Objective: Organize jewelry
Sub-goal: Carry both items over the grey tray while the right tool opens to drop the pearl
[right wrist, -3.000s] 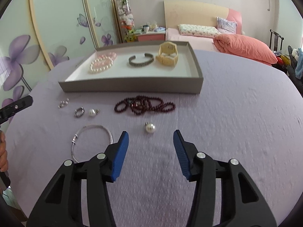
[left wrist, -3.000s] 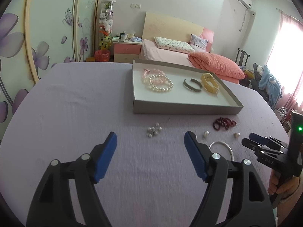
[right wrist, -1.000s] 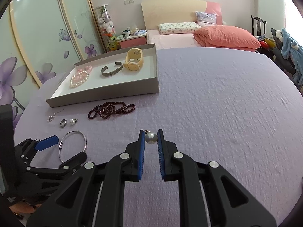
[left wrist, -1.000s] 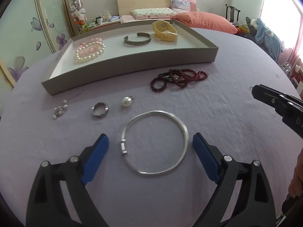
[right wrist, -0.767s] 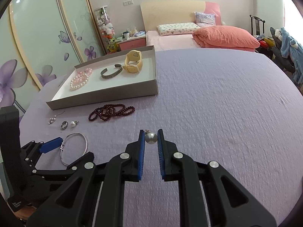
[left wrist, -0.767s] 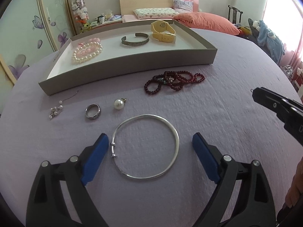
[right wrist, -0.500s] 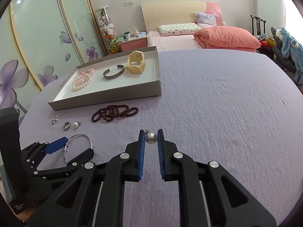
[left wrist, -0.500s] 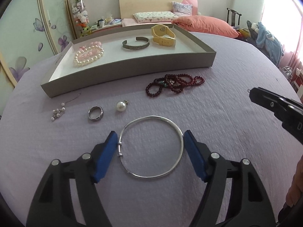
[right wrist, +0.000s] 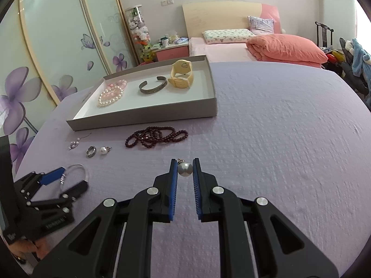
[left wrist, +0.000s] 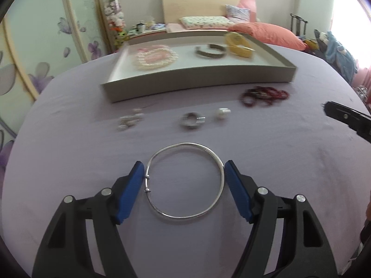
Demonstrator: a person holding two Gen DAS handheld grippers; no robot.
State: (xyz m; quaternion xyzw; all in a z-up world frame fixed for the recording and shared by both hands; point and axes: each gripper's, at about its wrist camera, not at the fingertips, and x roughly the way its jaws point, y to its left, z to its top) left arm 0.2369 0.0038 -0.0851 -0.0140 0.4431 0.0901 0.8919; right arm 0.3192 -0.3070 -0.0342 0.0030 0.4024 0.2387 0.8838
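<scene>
The bangle (left wrist: 185, 180) is pinched across its width between the left claw (left wrist: 184, 173) pads, so it can be lifted whole. The pearl (right wrist: 184, 169) is nipped at the right claw (right wrist: 184, 169) tips; the tray (right wrist: 143, 115) lies ahead.

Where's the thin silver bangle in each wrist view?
Left wrist: thin silver bangle at lower centre, spanning the left gripper pads.
Right wrist: lower left, partly hidden by that gripper.
Shared landmark: grey cardboard tray behind it.
</scene>
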